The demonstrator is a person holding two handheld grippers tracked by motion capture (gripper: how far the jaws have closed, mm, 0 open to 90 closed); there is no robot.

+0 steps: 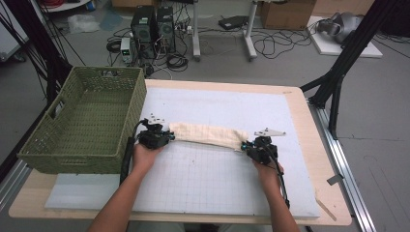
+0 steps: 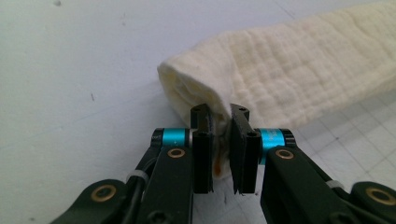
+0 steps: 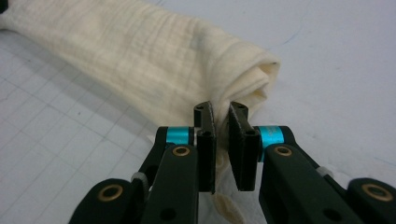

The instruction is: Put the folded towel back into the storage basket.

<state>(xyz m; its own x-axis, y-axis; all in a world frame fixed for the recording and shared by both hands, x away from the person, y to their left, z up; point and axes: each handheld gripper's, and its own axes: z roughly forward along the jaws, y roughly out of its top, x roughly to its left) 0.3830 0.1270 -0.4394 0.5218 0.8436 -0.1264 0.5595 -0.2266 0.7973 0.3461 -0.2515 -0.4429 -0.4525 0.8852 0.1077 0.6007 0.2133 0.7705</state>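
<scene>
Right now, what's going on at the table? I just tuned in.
A person is working a rolled-up cream cloth with two handheld grippers on a white gridded mat. The left gripper has its jaws pinched on one end of the roll, and the right gripper is pinched on the other end. The roll lies flat across the mat between them. A green woven basket sits at the table's left side.

R gripper [image 3: 221,122]: black fingers [image 3: 205,154] pinched on a fold at the end of the rolled cream muslin cloth [image 3: 140,60]. Roll runs off toward 10 o'clock across the gridded white mat [image 3: 56,140]; open end at 1 o'clock.
</scene>
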